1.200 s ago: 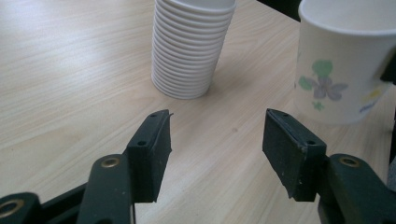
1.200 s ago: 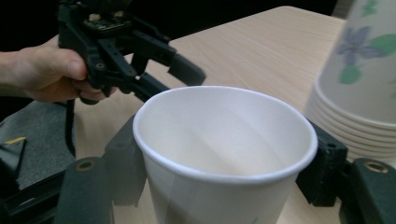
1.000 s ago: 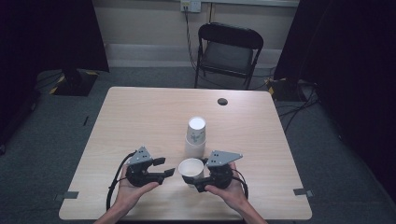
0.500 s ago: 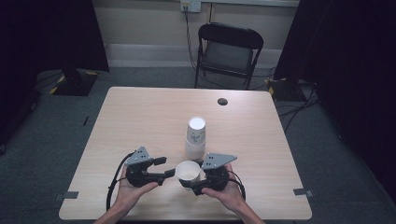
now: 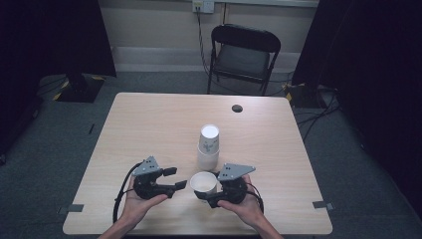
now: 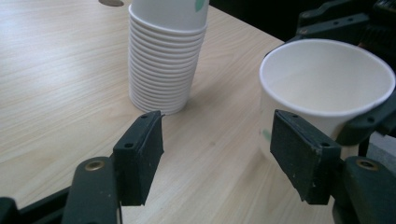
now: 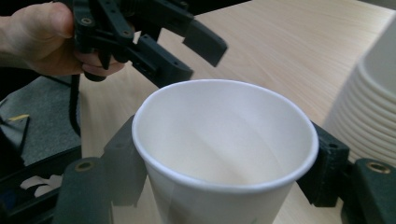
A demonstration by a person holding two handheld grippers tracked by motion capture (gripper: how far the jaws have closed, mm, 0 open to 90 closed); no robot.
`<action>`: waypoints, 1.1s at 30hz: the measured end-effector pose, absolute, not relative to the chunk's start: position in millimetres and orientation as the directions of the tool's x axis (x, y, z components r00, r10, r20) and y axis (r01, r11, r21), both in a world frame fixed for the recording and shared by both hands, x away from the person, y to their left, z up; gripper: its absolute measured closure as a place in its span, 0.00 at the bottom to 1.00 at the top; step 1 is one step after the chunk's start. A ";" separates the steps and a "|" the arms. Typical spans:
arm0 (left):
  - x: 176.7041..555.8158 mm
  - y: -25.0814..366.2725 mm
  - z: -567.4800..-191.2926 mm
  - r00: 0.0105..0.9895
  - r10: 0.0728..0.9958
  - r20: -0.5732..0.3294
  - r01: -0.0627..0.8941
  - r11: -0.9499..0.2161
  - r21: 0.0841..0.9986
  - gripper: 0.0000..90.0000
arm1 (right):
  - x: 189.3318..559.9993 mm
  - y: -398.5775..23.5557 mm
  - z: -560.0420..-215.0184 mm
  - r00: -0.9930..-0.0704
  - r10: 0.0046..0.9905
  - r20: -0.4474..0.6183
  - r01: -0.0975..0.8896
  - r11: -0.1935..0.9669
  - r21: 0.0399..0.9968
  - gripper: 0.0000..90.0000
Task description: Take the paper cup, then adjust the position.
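Cup [image 5: 203, 183] upright, mouth up; in right claw [image 5: 208, 195]

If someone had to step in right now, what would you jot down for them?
Right gripper: shut on one paper cup, upright, mouth up, near the table's front edge.
Left gripper: open, nothing between its jaws, which have just been opening; it sits just left of that cup.
Stack of cups: upside down, behind the held cup.
Done: one cup stands separate from the stack.
Left: probably set it down, then take the next one.
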State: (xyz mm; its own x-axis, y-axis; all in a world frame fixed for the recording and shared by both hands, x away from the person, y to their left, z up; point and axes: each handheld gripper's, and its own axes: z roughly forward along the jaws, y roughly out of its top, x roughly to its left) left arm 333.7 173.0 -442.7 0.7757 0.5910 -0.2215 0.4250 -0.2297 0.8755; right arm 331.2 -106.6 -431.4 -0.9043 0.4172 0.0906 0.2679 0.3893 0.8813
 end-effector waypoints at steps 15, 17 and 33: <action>338.1 205.8 -434.6 0.727 0.663 -0.177 0.426 -0.235 0.874 0.32 | 340.3 -148.2 -424.8 -0.831 0.550 0.090 0.310 0.321 0.895 0.32; 338.1 214.5 -439.0 0.720 0.678 -0.148 0.430 -0.269 0.862 0.32 | 346.0 -154.9 -423.3 -0.811 0.578 0.089 0.317 0.308 0.897 0.32; 342.3 252.3 -469.7 0.647 0.753 -0.120 0.525 -0.326 0.786 0.28 | 390.7 -182.5 -423.6 -0.715 0.694 0.081 0.354 0.260 0.898 0.33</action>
State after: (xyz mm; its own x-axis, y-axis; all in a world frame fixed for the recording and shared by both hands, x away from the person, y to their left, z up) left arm 342.3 252.3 -469.7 0.6470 0.7529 -0.1203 0.5250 -0.3255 0.7864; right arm 390.7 -182.5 -423.6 -0.7153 0.6940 0.0814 0.3544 0.2599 0.8982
